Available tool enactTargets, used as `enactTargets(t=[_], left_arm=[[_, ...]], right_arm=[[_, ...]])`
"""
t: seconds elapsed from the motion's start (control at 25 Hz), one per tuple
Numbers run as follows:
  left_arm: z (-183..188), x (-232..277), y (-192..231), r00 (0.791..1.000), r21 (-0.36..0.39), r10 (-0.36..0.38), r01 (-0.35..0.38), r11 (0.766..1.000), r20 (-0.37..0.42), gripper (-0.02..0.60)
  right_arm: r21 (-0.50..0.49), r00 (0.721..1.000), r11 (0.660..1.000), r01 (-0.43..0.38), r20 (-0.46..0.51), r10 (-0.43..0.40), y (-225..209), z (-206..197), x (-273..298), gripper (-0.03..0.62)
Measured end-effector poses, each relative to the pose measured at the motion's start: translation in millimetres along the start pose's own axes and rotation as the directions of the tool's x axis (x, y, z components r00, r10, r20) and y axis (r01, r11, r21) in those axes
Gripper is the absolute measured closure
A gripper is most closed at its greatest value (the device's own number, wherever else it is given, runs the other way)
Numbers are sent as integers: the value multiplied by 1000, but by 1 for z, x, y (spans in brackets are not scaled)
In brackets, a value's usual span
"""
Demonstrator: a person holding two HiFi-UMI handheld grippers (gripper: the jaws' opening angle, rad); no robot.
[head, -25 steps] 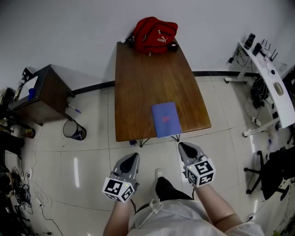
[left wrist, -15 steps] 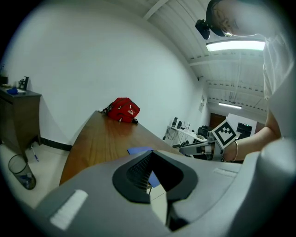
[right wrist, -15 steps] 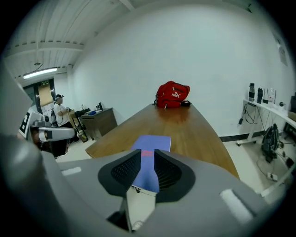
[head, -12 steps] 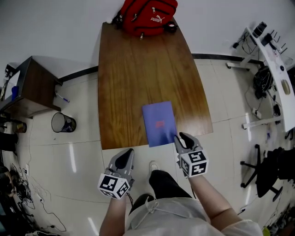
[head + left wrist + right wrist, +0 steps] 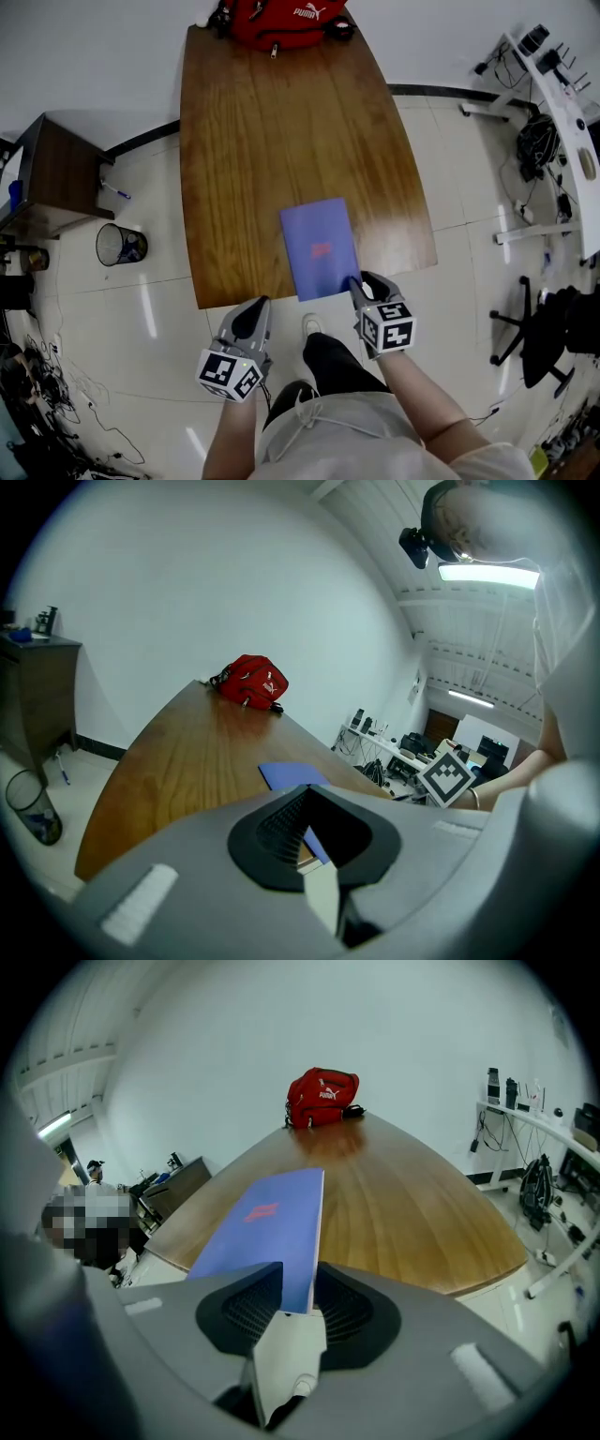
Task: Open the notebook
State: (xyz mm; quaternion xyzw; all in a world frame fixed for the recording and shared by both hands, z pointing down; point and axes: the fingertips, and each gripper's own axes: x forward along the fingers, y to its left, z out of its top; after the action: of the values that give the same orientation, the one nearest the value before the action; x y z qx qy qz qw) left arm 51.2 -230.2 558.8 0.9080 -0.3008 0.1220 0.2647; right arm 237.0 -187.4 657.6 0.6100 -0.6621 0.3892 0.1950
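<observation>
Table [image 5: 262, 141]: notebook [image 5: 319, 246] corner inside opening right claw [image 5: 358, 280]

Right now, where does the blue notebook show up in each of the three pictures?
Head view: the blue notebook is at lower centre, at the near edge of the wooden table.
Left gripper view: it is at centre, its lower part hidden.
Right gripper view: it is at centre, with its near corner between the opening jaws of the right gripper.
Shared landmark: the red bag at the table's far end, seen in all three views.
</observation>
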Motion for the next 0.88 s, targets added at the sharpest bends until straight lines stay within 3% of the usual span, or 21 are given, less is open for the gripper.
enactTargets(t=[0.24,0.56,0.88], left_arm=[[-6,0,5,1000,-12,5,-5,1000,-16,577],[0,-4,8,1000,-3,8,-8,1000,-3,577],[18,-22,1,999,19,-6,5,1000,54,577]], right_arm=[[-53,998,997,56,-9,-57,-6,-4,2,524],[-15,998,998,63,-19,-64,-14,-1,-2,577],[4,995,999,35,90,-35,8,29,-36,583]])
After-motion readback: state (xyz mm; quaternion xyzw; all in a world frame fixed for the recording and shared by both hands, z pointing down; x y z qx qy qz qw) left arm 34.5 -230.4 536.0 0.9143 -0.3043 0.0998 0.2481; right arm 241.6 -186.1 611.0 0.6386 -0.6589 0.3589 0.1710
